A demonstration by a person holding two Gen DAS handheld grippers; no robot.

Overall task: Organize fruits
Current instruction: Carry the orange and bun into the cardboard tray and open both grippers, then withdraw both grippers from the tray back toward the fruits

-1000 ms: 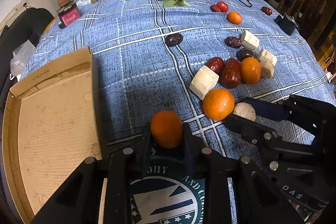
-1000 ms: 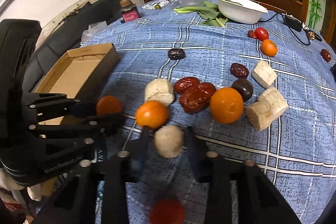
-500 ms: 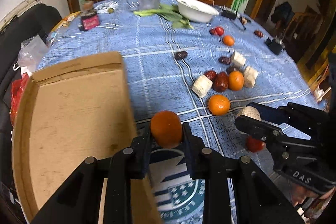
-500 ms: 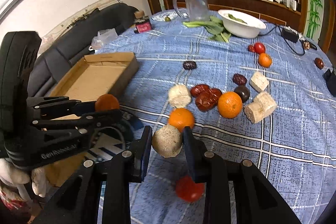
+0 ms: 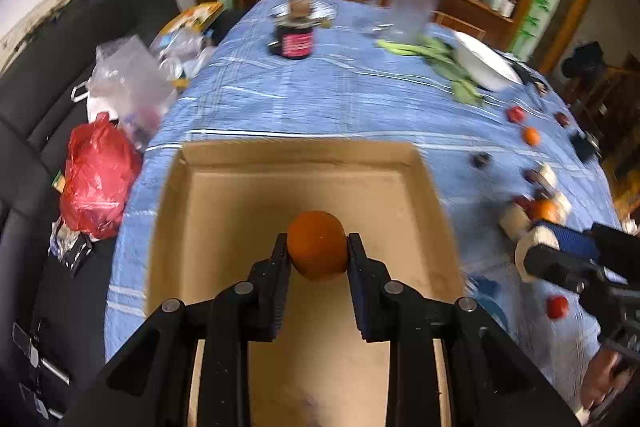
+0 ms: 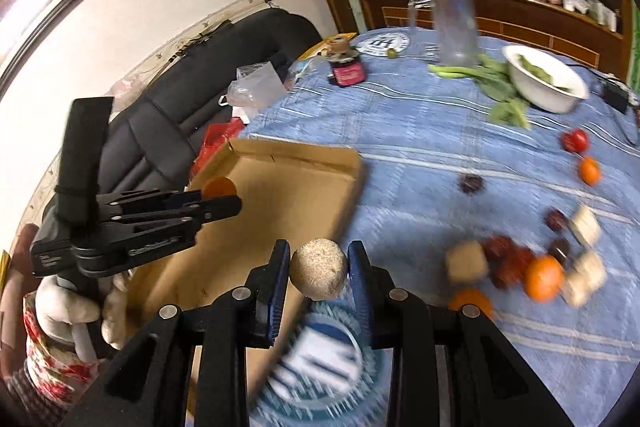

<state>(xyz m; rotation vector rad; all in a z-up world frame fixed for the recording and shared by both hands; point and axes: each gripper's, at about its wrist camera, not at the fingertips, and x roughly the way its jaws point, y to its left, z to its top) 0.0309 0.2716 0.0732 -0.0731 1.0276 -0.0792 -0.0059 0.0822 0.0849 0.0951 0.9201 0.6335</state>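
A tabletop point(image 5: 320, 99) covered with a blue checked cloth is seen in both wrist views, with a black sofa point(image 5: 60, 75) beside it. A shallow cardboard box point(image 5: 224, 211) is laid near the tabletop's edge, its interior bare in the left wrist view. A white bowl point(image 6: 544, 83) and a clear pitcher point(image 6: 456, 27) are placed at the far side. The left tongs point(image 5: 317, 247) are held over the box and are clamped on an orange point(image 5: 317, 245). The right tongs point(image 6: 319, 269) are held just beside the box's near corner, above a round blue-and-white mat point(image 6: 320, 359), and are clamped on a pale round fruit point(image 6: 319, 268). Further oranges point(image 6: 544, 277), dark red dates point(image 6: 504, 259) and pale cut chunks point(image 6: 466, 261) are scattered together on the cloth, well apart from the box.
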